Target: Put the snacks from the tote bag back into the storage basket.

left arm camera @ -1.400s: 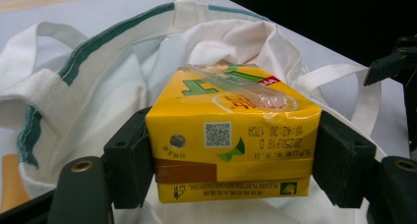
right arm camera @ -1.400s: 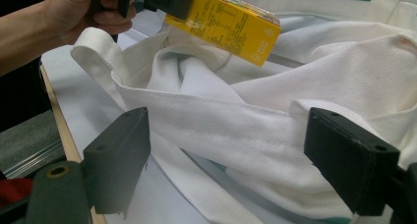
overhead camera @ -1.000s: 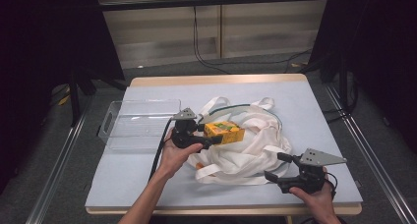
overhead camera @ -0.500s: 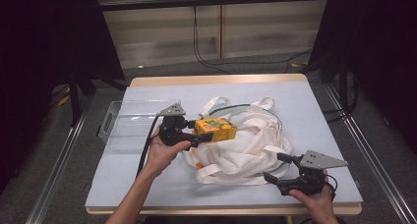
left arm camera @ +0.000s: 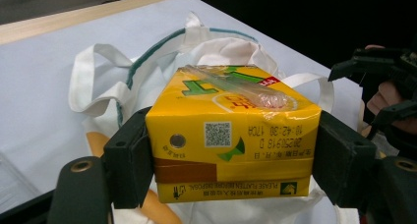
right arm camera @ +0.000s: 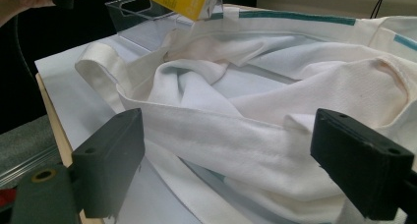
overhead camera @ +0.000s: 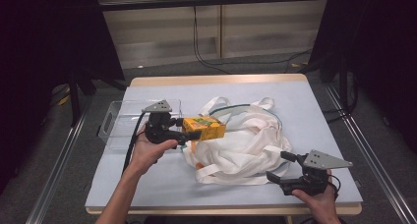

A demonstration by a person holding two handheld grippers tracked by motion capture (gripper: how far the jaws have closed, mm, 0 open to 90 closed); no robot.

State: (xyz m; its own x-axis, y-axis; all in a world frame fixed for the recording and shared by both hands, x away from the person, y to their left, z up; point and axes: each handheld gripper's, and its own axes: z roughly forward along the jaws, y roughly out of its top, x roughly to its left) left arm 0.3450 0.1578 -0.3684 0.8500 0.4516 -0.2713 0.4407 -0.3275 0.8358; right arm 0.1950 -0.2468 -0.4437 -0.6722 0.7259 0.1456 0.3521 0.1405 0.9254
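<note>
Left gripper (overhead camera: 189,130): clamped on yellow carton (overhead camera: 204,127), above white bag (overhead camera: 246,140). Right gripper (overhead camera: 282,167): jaws wide, just opening, bag edge between, ungripped.

High view: even overhead light on the pale blue worktop (overhead camera: 162,184), soft short shadows; the surroundings at left and right edges of the frame drop to near black. Slightly soft overall, no strong glare.

Left gripper view: the yellow cardboard drink carton (left arm camera: 231,135) is sharp, with a sheen on its clear plastic straw wrapper (left arm camera: 246,86); upper right of the frame is black.

Right gripper view: the crumpled white cloth bag (right arm camera: 275,111) is bright and nearly washed out; the black jaws at the bottom are blurred and the upper left is dark.
</note>
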